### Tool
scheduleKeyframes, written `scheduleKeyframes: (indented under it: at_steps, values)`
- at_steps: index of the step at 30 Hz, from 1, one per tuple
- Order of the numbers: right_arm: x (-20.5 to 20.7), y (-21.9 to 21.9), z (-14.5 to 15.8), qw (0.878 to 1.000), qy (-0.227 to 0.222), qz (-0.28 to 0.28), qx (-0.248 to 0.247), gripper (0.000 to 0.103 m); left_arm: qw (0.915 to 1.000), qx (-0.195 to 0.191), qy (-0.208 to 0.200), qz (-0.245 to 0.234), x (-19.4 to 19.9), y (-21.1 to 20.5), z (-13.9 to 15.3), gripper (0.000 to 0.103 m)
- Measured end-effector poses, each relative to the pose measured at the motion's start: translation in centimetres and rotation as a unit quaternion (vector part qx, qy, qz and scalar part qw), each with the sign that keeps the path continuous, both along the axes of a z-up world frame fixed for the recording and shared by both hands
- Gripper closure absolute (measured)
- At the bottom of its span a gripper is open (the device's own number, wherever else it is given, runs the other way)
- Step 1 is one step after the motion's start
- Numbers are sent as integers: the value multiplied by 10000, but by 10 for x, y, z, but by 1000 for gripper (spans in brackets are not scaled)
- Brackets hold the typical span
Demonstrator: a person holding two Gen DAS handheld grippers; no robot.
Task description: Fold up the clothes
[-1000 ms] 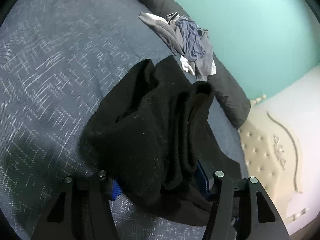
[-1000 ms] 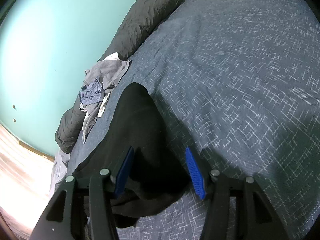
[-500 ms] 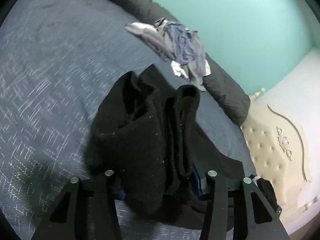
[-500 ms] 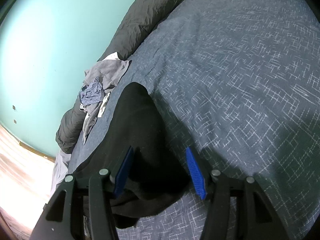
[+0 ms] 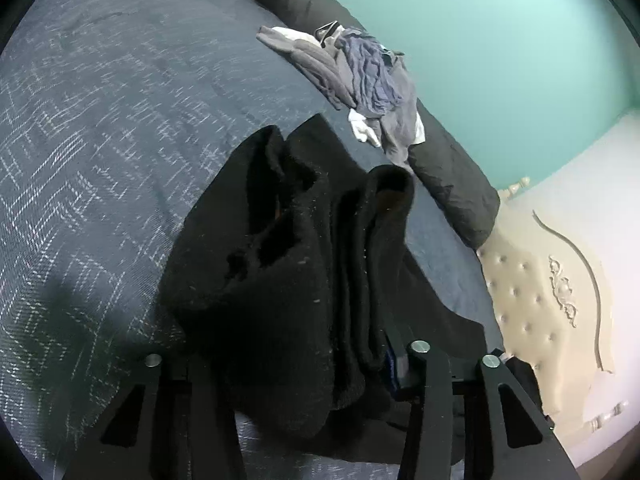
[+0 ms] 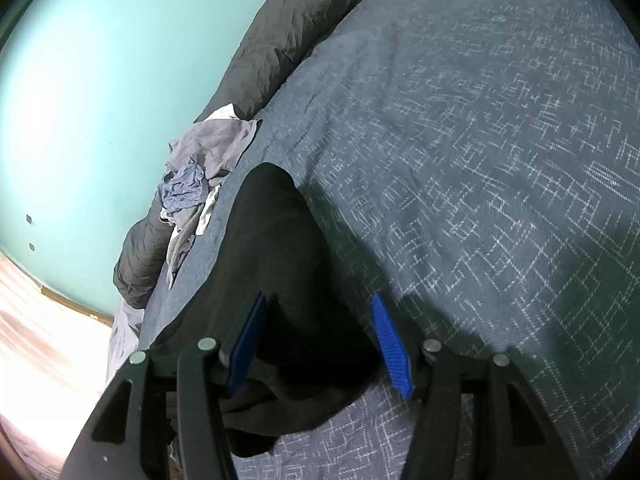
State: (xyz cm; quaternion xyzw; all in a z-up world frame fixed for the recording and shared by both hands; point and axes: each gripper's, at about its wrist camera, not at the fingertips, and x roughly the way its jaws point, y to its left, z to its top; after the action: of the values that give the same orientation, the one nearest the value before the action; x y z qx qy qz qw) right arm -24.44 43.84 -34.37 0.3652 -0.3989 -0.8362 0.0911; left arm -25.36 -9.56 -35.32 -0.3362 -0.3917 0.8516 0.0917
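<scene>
bunching a black garment (image 5: 288, 280), left hand-held gripper (image 5: 304, 364) clamps it; right hand-held gripper (image 6: 320, 344) gapes.

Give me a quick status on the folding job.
Left gripper shut on the black garment, bunched folds raised off the bedspread. Right gripper open over the garment's flat end. Unfolded clothes pile sits clear by the rolled duvet.

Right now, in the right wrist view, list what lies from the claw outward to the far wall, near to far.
Right claw → black garment → heap of grey and blue clothes → dark rolled duvet → teal wall.
</scene>
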Motion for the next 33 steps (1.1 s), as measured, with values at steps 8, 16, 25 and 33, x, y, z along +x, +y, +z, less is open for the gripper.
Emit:
scheduleKeyframes:
  at_steps: [8, 16, 25, 33]
  values:
    - [1, 8, -5, 9998, -51, -62, -179, 47, 9979, -187, 616, -72, 9, 34, 63, 70]
    - [5, 28, 0, 9992, 17, -307, -274, 47, 9868, -677, 1140, -934, -23, 144, 147, 70]
    - [5, 55, -1, 9971, -22, -536, -536, 47, 9540, -1520, 480, -2540, -63, 335, 104, 70]
    - [6, 78, -1, 9958, 25, -729, -545, 47, 9392, -2011, 75, -2781, -54, 370, 71, 68]
